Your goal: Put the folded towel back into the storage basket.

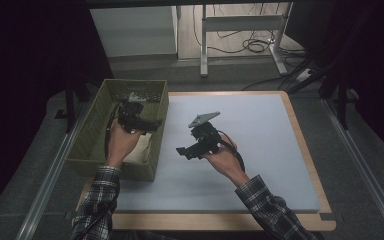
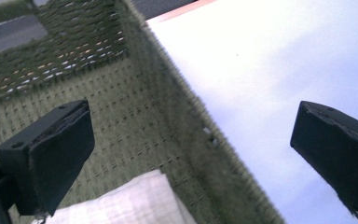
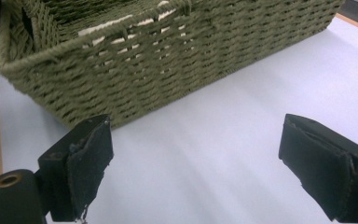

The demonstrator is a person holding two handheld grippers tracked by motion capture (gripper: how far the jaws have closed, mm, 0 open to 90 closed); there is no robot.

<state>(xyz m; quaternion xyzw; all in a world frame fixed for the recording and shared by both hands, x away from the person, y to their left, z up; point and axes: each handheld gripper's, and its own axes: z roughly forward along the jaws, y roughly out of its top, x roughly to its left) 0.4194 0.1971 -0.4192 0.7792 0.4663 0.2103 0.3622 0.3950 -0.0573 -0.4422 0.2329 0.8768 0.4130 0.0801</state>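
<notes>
A green woven basket (image 1: 92, 135) sits at the left edge of the surface (image 1: 260, 150), which is covered by a pale mat with a wooden border showing around it. A white folded cloth (image 1: 139, 151) lies inside the basket at its near end, against the wall closest to the person.

The left tongs (image 1: 152, 125) hang over the basket, just above its right-hand wall, held in the person's left hand (image 1: 120, 142). In the left gripper view the two black jaws stand wide apart with nothing between them: one is over the basket's woven floor (image 2: 121, 121), the other over the pale mat, and the basket's wall runs diagonally between them. The white cloth (image 2: 130, 200) shows at the bottom of that view, below the jaws and not touched by them.

The right tongs (image 1: 186, 151) are above the mat, just to the right of the basket and apart from it, held in the right hand (image 1: 225, 159) and pointing left toward the basket. In the right gripper view their jaws are also spread wide and hold nothing; ahead of them stands the basket's outer wall (image 3: 158, 60), with bits of the white cloth (image 3: 116, 25) visible through the weave near the rim.

Both sleeves are plaid.
</notes>
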